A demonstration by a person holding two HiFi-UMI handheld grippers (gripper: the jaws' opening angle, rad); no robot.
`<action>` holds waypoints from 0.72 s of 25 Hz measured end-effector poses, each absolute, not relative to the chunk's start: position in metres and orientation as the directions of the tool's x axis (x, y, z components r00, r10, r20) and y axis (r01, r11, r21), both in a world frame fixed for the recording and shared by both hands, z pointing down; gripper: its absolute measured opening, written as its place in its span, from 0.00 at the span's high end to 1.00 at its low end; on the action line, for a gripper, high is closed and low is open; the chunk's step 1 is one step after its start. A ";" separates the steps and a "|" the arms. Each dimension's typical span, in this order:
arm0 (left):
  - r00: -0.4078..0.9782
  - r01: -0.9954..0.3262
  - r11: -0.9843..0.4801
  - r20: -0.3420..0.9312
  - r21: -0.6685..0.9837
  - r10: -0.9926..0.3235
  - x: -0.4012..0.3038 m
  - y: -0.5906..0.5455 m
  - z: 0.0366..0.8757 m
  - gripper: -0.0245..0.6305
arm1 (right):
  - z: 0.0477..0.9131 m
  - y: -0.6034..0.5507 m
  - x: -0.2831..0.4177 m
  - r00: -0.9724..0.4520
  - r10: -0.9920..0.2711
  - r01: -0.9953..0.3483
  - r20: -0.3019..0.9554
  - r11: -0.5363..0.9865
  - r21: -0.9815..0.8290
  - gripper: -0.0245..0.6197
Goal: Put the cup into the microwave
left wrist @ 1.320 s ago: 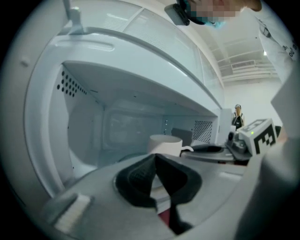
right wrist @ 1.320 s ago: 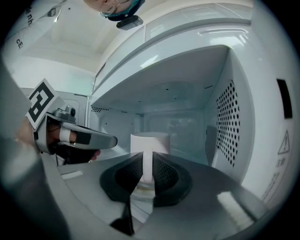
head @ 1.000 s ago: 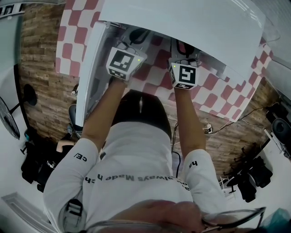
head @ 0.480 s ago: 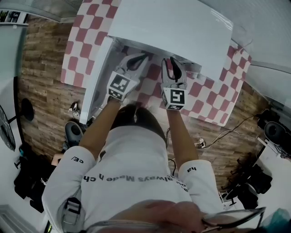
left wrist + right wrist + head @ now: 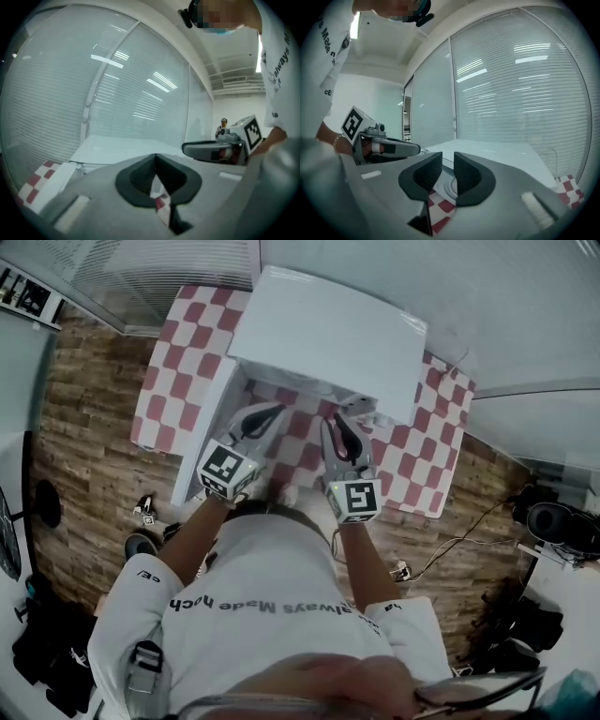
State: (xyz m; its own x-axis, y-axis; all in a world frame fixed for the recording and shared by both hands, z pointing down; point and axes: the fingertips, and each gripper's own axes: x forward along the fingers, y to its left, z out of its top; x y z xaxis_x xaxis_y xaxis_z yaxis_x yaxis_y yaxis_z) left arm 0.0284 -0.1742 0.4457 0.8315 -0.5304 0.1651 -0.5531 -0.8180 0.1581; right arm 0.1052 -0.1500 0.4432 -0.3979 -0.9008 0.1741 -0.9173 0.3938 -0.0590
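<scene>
Two empty grippers before the open microwave

Left gripper (image 5: 155, 166) is pressing its jaws together on nothing. Right gripper (image 5: 448, 168) is showing slightly parted, empty jaws. Both are hovering over the checkered surface (image 5: 178, 362), probably standing clear of the microwave (image 5: 328, 334). Its casing is hiding the cavity, so the cup's place cannot be told.
</scene>
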 end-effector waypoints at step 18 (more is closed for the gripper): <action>0.847 -0.531 -0.843 0.050 0.090 -0.529 0.005 -0.112 0.320 0.96 | 0.302 -0.073 0.081 -0.484 -0.873 -0.875 0.063 0.481 -0.054 0.86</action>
State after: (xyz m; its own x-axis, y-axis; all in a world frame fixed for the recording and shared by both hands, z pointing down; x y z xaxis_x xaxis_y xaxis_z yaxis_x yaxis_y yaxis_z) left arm 0.0055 -0.1122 0.3198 0.8474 -0.5285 0.0502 -0.5309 -0.8426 0.0904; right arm 0.0812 -0.0734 0.3019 -0.4837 -0.8730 0.0627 -0.8751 0.4810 -0.0543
